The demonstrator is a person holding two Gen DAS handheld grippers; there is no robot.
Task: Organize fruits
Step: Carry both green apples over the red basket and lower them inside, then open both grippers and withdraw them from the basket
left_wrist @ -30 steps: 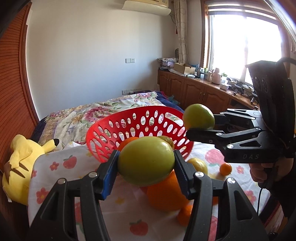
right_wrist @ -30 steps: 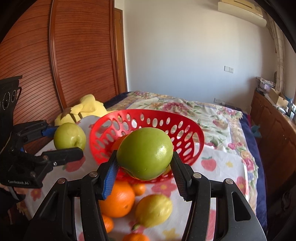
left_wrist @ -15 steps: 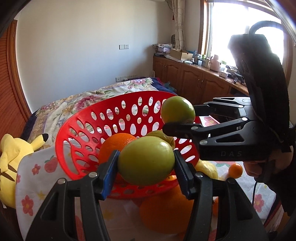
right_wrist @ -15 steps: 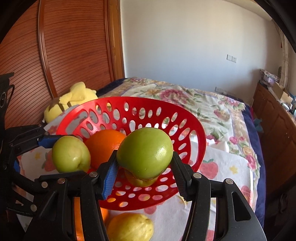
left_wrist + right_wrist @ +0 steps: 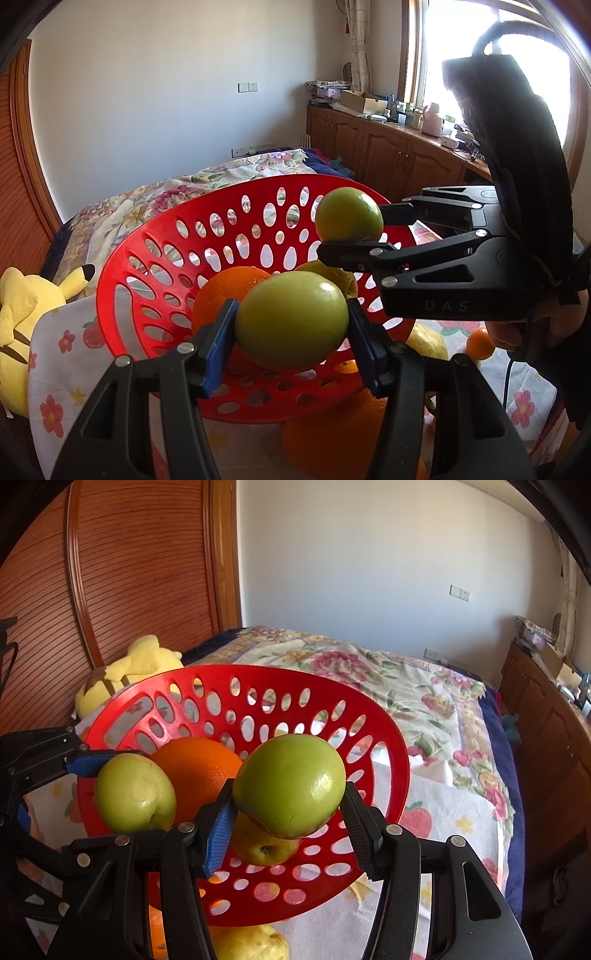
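Holding: left gripper (image 5: 291,325) clamped on green apple (image 5: 291,320), over near rim of red perforated basket (image 5: 147,266). Right gripper (image 5: 288,808) clamped on second green apple (image 5: 290,785), above basket interior. Basket contents: orange (image 5: 195,764), yellowish apple (image 5: 264,845) on floor. Outside basket, on fruit-print cloth (image 5: 55,369): lemon (image 5: 424,341), small orange (image 5: 479,343), large orange (image 5: 332,435) at near edge. Yellow plush toy (image 5: 22,325) beside cloth, left.
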